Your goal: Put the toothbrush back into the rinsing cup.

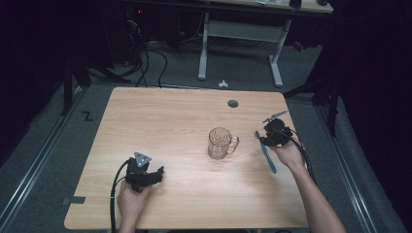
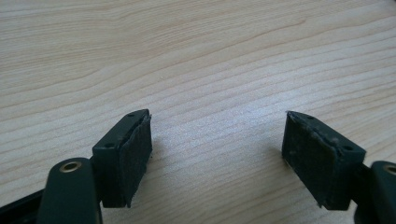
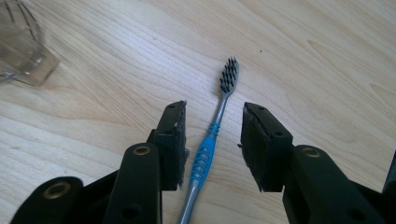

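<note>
right tongs (image 3: 212, 140) parted astride the toothbrush (image 3: 212, 135) handle, not clenched — left tongs (image 2: 217, 158) wide apart, empty

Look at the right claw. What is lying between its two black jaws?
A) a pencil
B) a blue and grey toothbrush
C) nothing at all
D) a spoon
B: in the right gripper view the toothbrush lies flat on the wooden table in the gap of the open right claw, its bristles pointing away, with neither jaw touching it yet.
</note>
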The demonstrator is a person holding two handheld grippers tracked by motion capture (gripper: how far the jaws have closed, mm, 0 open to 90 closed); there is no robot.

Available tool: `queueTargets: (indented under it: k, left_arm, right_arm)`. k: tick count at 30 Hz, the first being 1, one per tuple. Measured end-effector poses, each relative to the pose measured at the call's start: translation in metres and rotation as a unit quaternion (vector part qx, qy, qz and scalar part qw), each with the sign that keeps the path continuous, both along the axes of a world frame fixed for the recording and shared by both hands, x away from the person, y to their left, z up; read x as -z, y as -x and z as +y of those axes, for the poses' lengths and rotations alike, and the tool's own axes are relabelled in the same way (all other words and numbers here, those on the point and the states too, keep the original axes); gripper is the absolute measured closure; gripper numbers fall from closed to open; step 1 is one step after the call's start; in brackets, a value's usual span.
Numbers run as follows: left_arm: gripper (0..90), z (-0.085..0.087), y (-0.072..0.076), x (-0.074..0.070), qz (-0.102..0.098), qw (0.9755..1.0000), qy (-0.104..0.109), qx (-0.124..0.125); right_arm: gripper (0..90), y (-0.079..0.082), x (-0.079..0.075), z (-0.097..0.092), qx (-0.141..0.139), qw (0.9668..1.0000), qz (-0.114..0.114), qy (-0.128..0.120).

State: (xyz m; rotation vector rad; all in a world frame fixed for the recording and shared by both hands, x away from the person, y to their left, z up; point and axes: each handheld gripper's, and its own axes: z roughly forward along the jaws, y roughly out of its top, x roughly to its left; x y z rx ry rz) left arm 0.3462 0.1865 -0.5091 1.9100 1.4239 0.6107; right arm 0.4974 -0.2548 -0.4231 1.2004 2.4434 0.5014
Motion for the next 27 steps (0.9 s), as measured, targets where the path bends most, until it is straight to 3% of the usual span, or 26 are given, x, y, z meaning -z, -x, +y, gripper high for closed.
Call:
queueTargets:
  k: [10, 27]
  left_arm:
    - [24.9, 0.0, 0.0, 0.0, 0.0, 1.0, -0.001, 0.0]
    - [24.9, 0.0, 0.0, 0.0, 0.0, 1.0, 0.0, 0.0]
  right_arm:
    - [60.9, -0.014, 0.016, 0.0, 0.013, 0.9984, 0.048, 0.027]
    - [61.5, -0.031, 0.028, 0.005, 0.021, 0.9936, 0.097, 0.055]
